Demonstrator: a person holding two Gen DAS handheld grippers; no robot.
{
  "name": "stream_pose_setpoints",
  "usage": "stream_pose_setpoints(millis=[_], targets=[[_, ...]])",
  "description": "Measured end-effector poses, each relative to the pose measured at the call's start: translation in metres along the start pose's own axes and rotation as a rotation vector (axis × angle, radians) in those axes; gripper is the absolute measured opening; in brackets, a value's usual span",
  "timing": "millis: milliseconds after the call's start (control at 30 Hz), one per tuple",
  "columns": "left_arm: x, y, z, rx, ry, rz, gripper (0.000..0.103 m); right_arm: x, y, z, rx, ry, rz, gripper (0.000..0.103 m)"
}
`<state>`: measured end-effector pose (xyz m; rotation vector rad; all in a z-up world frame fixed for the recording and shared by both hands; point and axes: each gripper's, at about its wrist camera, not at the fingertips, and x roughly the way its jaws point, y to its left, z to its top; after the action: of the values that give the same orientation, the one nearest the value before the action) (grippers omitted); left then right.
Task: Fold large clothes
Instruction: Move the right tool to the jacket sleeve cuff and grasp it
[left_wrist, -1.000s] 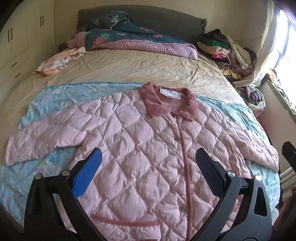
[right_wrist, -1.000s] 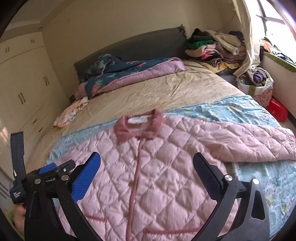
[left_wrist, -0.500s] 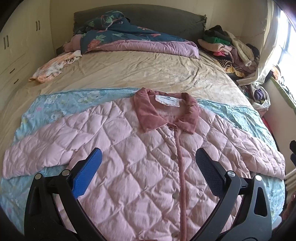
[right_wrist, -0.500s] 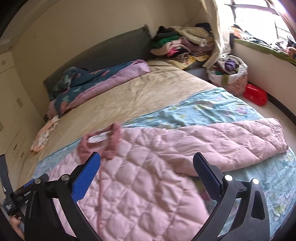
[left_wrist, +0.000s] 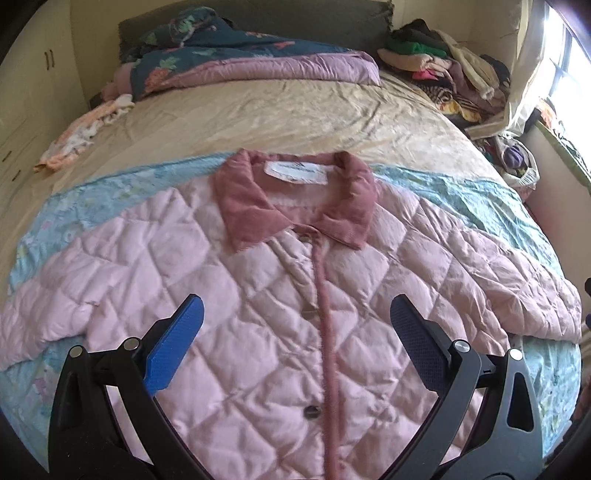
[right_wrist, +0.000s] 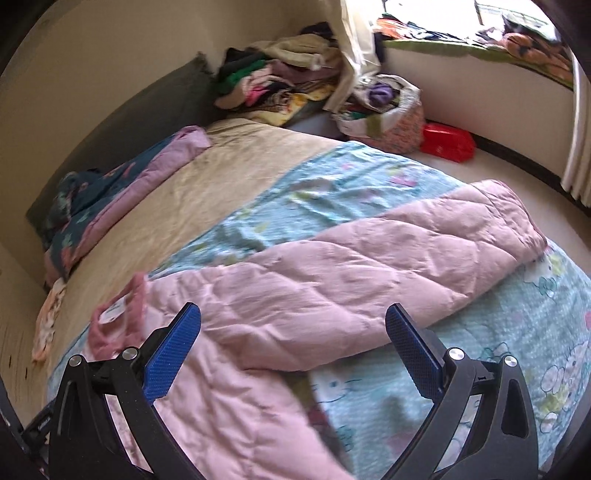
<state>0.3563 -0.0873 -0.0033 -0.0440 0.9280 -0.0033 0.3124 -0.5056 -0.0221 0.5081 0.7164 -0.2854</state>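
A pink quilted jacket (left_wrist: 258, 280) lies face up and buttoned on a light blue sheet (left_wrist: 480, 195), sleeves spread to both sides. Its darker pink collar (left_wrist: 251, 206) points toward the headboard. My left gripper (left_wrist: 295, 317) hovers open above the jacket's chest, nothing between its fingers. In the right wrist view the jacket's right sleeve (right_wrist: 369, 266) stretches across the blue sheet (right_wrist: 354, 184) to its cuff (right_wrist: 517, 218). My right gripper (right_wrist: 293, 321) hangs open over the sleeve near the shoulder, holding nothing.
A folded floral and purple quilt (left_wrist: 251, 62) lies at the headboard. A pile of clothes (left_wrist: 443, 74) sits at the far right corner. A small peach garment (left_wrist: 85, 133) lies at the left edge. A bag of clothes (right_wrist: 384, 107) and red box (right_wrist: 447, 142) stand on the floor.
My left gripper moved forward over the jacket toward the collar. My right gripper swung right, from the jacket's front to over the right sleeve. Both stayed open.
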Motion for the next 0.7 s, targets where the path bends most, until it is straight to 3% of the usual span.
stream_pose_setpoints(millis=[333, 700], targets=[[0.031, -0.027, -0.004, 0.031, 0.029, 0.004, 0.095, 0.033, -0.077, 0.006, 0.19, 0.025, -0.112, 0.099], [0.058, -0.023, -0.011, 0.033, 0.07, 0.047, 0.095, 0.072, -0.141, 0.014, 0.36, 0.064, -0.197, 0.099]])
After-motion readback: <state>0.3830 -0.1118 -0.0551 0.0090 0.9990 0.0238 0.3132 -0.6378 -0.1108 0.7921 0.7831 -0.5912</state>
